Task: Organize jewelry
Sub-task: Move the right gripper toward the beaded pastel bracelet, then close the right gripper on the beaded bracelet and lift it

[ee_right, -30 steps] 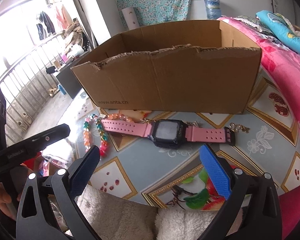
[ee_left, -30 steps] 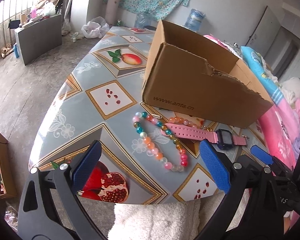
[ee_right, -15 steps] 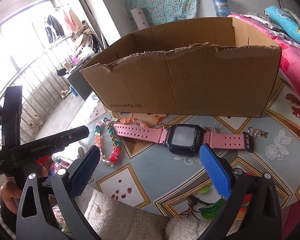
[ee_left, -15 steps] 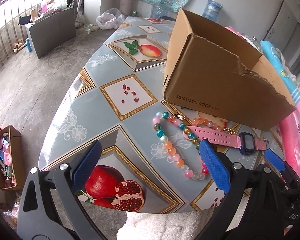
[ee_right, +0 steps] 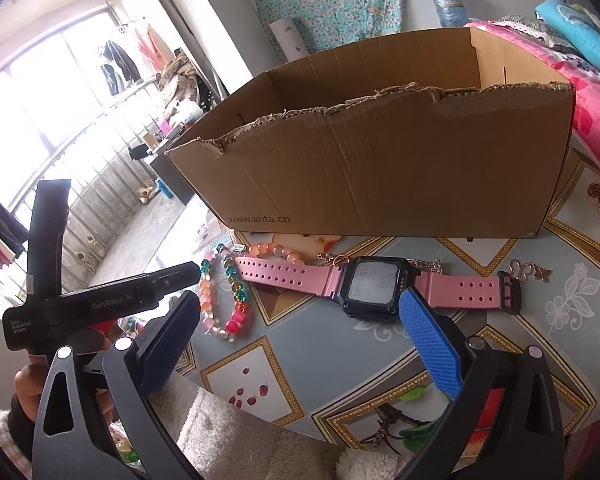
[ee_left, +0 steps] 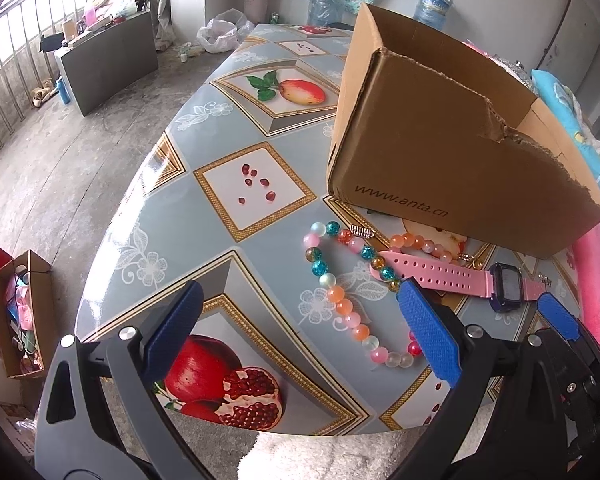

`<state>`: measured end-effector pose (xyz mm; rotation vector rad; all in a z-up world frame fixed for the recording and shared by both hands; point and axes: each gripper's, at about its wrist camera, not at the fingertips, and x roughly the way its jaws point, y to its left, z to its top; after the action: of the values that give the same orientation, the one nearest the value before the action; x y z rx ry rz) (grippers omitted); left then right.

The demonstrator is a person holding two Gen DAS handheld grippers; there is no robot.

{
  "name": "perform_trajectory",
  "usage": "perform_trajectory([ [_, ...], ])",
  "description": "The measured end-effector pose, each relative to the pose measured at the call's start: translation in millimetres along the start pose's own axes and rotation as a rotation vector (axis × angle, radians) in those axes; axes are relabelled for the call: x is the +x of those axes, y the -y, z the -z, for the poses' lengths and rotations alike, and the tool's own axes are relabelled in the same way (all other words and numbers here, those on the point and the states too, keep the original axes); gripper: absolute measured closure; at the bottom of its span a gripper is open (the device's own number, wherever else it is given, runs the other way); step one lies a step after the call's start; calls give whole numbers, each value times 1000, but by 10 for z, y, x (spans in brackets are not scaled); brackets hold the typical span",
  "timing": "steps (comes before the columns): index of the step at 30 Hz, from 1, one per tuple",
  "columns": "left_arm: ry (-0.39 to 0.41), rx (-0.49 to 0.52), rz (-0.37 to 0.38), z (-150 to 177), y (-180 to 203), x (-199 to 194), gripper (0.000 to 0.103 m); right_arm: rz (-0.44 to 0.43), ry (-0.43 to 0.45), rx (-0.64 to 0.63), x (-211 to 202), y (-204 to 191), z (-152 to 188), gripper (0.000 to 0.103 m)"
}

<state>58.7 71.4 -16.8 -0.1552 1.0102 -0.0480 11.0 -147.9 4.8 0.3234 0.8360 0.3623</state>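
A pink-strapped digital watch [ee_right: 374,286] lies flat on the table in front of an open cardboard box [ee_right: 380,176]. It also shows in the left wrist view [ee_left: 448,272]. A colourful beaded bracelet [ee_left: 340,292] lies left of the watch, its beads under the strap end; it shows in the right wrist view [ee_right: 224,300] too. A thin gold chain [ee_right: 530,271] lies by the strap's right end. My left gripper [ee_left: 300,332] is open and empty, hovering near the bracelet. My right gripper [ee_right: 300,336] is open and empty, just short of the watch.
The table [ee_left: 220,216] has a fruit-patterned cloth and its left edge drops to the concrete floor. The box [ee_left: 452,148] is also in the left wrist view. A pink bedcover [ee_right: 588,92] lies right of the box. A small box of clutter [ee_left: 20,312] sits on the floor.
Both grippers have risen and moved forward toward the jewellery, so the watch and bracelet look larger. Nothing on the table has moved.
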Motion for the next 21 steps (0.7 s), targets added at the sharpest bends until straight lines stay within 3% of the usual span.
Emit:
perform_trajectory([
  [9, 73, 36, 14, -18, 16, -179, 9, -74, -2, 61, -102, 108, 40, 17],
  [12, 94, 69, 21, -2, 39, -217, 10, -112, -55, 76, 7, 93, 44, 25],
  [14, 100, 100, 17, 26, 79, -226, 26, -134, -105, 86, 116, 60, 58, 30],
  [17, 90, 161, -9, 19, 133, -146, 43, -148, -146, 88, 204, -17, 67, 37],
  [21, 58, 227, -25, -35, 165, 17, 59, -153, -167, 44, 291, -200, 21, 51],
])
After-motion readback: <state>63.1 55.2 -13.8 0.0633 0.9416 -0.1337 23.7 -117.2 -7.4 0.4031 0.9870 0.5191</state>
